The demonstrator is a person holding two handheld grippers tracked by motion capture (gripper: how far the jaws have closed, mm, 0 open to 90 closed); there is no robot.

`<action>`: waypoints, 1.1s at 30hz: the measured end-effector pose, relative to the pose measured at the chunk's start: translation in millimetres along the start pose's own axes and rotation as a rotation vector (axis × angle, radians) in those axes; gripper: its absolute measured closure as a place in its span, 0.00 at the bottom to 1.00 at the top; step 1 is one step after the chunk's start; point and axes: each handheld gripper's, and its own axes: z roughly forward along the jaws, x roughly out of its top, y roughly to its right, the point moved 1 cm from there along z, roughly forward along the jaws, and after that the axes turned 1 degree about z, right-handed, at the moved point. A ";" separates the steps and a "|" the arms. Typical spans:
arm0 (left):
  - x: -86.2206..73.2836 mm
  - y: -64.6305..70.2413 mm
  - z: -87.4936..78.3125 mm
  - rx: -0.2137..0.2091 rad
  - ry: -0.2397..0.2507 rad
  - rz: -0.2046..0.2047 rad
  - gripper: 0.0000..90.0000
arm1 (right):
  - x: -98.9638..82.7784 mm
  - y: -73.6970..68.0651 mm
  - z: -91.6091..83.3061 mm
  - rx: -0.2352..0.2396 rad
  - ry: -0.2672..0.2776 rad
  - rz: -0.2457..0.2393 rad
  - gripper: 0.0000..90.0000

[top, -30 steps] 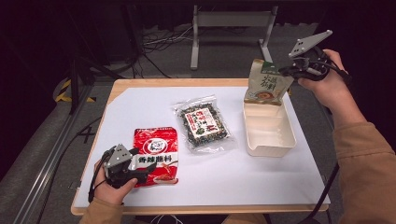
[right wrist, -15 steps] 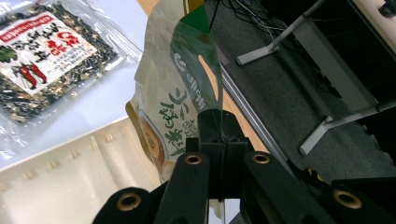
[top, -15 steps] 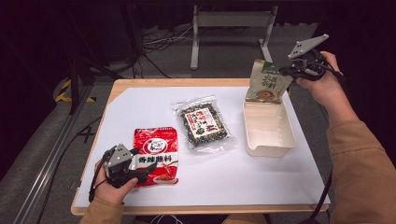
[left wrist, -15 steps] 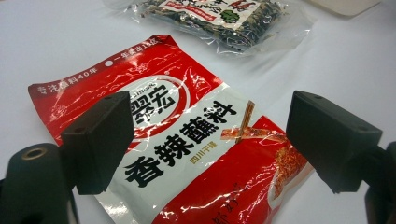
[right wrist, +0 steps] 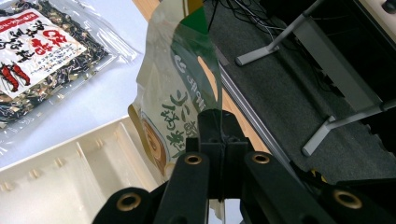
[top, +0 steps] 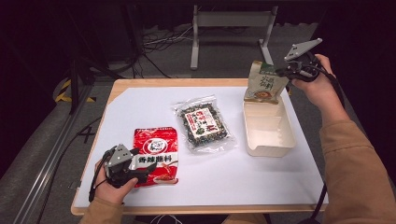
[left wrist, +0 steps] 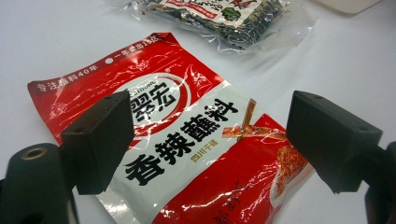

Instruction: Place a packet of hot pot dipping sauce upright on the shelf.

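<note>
At two o'clock on the white-topped desk [top: 140, 107]: right tool [top: 286, 71], jaws clamped on the side edge of a pale beige-and-green plastic seasoning pouch [top: 264, 84]; pouch upright, lower end over the far end of a cream rectangular open tray [top: 268, 128], contact with the tray not discernible. Same pouch [right wrist: 180, 93] and tray [right wrist: 70, 177] seen in the right gripper view, film pinched between closed jaws.

At seven o'clock: left tool [top: 140, 166], jaws wide, held low over the bottom edge of a flat red-and-white foil seasoning packet [top: 156, 155] lying on the desk. Packet [left wrist: 187, 140] between the two spread black pads [left wrist: 100, 140], not gripped.

At centre: clear plastic bag of dark dried spices with a red-and-white label [top: 204, 122], flat, between red packet and tray, apart from both.
</note>
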 end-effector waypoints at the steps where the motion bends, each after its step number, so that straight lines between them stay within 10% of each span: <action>1: -0.2 -0.1 0.1 -0.001 0.001 -0.001 0.18 | -0.2 0.1 1.2 -0.002 -0.001 -0.004 0.99; 33: 0.7 0.8 2.8 -0.008 -0.003 0.006 0.18 | -13.2 -7.2 23.8 0.028 -0.060 -0.009 0.99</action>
